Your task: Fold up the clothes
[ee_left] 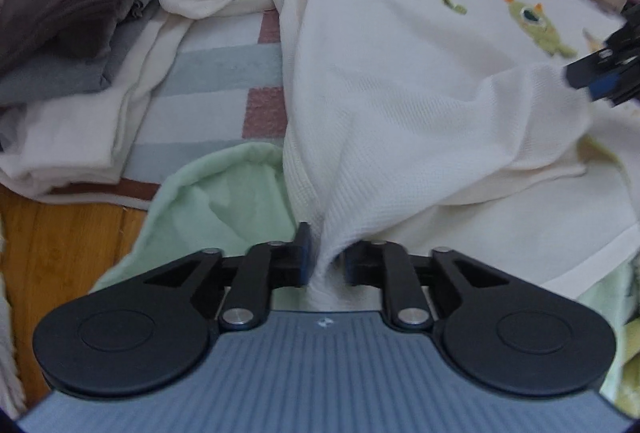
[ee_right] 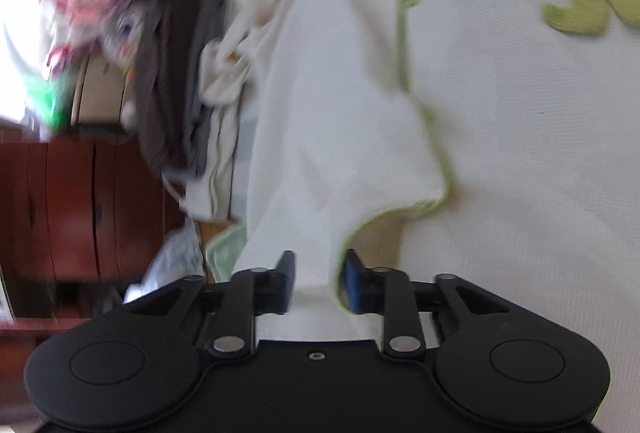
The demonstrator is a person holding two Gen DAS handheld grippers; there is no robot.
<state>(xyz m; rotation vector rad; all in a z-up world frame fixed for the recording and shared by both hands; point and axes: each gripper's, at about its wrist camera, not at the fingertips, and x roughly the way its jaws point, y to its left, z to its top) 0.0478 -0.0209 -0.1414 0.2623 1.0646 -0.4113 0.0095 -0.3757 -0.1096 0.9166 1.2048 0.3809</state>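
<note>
Cream garment [ee_left: 400, 93] with green one-eyed monster patch [ee_left: 536, 25] and green trim lies spread over striped blanket [ee_left: 224, 73], green cloth [ee_left: 224, 193] partly under its near edge. Stack of folded clothes [ee_left: 72, 13] sits beside it at left. Left gripper [ee_left: 326, 257]: jaws apart, bunched ridge of cream fabric between them, not pinched. Right gripper [ee_right: 316, 281]: jaws parted, trimmed edge of garment lying between, not clamped.

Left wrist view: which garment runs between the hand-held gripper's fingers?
The white waffle-knit garment with green trim and a green monster patch. The brown and grey clothes are piled apart at upper left; the pale green cloth lies beside it.
</note>
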